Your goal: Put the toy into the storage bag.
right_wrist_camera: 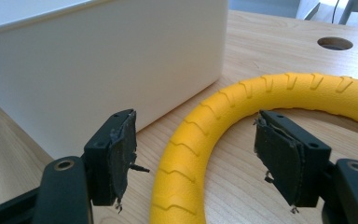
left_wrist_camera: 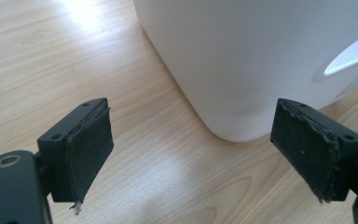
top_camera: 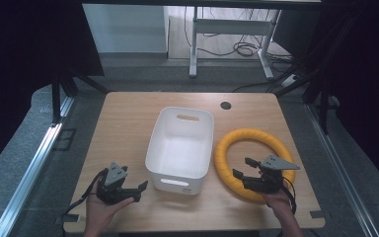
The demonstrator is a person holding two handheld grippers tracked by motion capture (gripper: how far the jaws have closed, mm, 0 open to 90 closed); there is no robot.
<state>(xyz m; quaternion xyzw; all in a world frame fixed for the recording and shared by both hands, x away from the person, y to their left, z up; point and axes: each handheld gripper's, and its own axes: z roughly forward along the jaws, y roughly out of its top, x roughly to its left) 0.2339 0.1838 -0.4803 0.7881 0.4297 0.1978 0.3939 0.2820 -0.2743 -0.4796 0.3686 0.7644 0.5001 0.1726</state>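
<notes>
Yellow ring [right_wrist_camera: 191,140] — between open right claw [right_wrist_camera: 196,158]

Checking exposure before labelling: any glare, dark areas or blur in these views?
High view: soft overall, surroundings almost black, table evenly lit. Left gripper view: blown-out glare on the wood at top left, white bin sharp. Right gripper view: yellow ring crisp, far background slightly soft.

A: Left gripper [top_camera: 139,187]?
B: Jaws wide apart, nothing between, hand [top_camera: 106,207] under it, left of the white bin [top_camera: 180,148].
A: Right gripper [top_camera: 243,168]?
B: Jaws wide, nothing gripped, right of the bin.
</notes>
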